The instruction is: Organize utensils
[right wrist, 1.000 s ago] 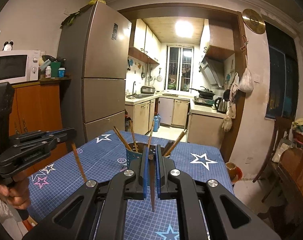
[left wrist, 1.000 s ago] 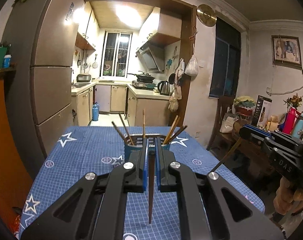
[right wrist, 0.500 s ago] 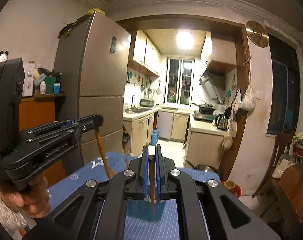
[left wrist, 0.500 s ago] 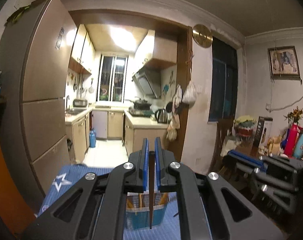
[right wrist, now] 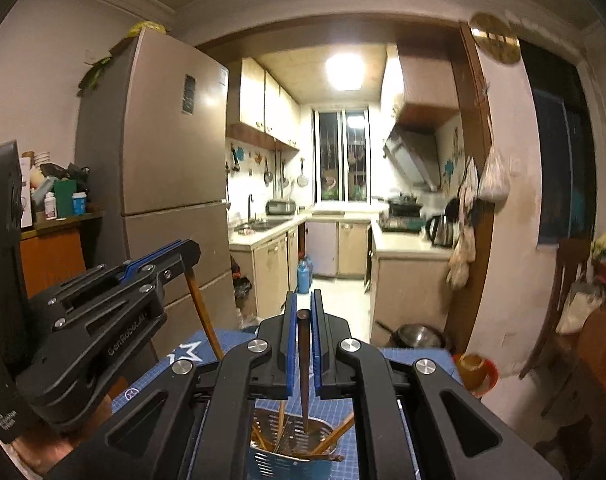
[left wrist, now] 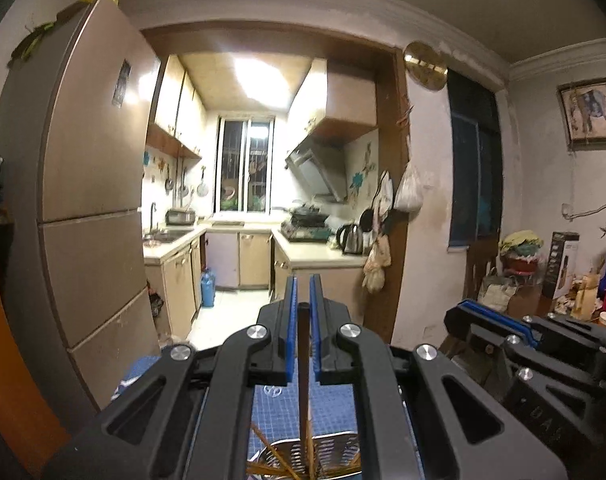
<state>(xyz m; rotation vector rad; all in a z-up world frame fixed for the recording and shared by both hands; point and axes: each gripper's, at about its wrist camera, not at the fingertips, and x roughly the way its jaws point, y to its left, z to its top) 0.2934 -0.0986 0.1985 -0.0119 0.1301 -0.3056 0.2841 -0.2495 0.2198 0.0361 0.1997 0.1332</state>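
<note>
My left gripper point(left wrist: 301, 300) is shut on a dark wooden chopstick point(left wrist: 303, 380) that hangs straight down over the slotted metal utensil holder point(left wrist: 323, 452). My right gripper point(right wrist: 301, 312) is shut on another dark chopstick point(right wrist: 304, 376), its tip inside the blue-based holder point(right wrist: 295, 452), which holds several chopsticks. In the right wrist view the left gripper point(right wrist: 183, 256) sits to the left with its chopstick point(right wrist: 203, 316) slanting down. In the left wrist view the right gripper point(left wrist: 475, 316) sits at the right.
The holder stands on a table with a blue star-print cloth point(right wrist: 191, 356). A tall fridge point(left wrist: 91, 220) is at the left, an orange cabinet point(right wrist: 51, 256) beside it. A wooden chair and cluttered side table point(left wrist: 543, 280) are at the right. The kitchen doorway lies ahead.
Both grippers have risen and moved forward over the holder, each still gripping its chopstick. The holder has dropped to the bottom of both views, and the right chopstick's tip now reaches into it.
</note>
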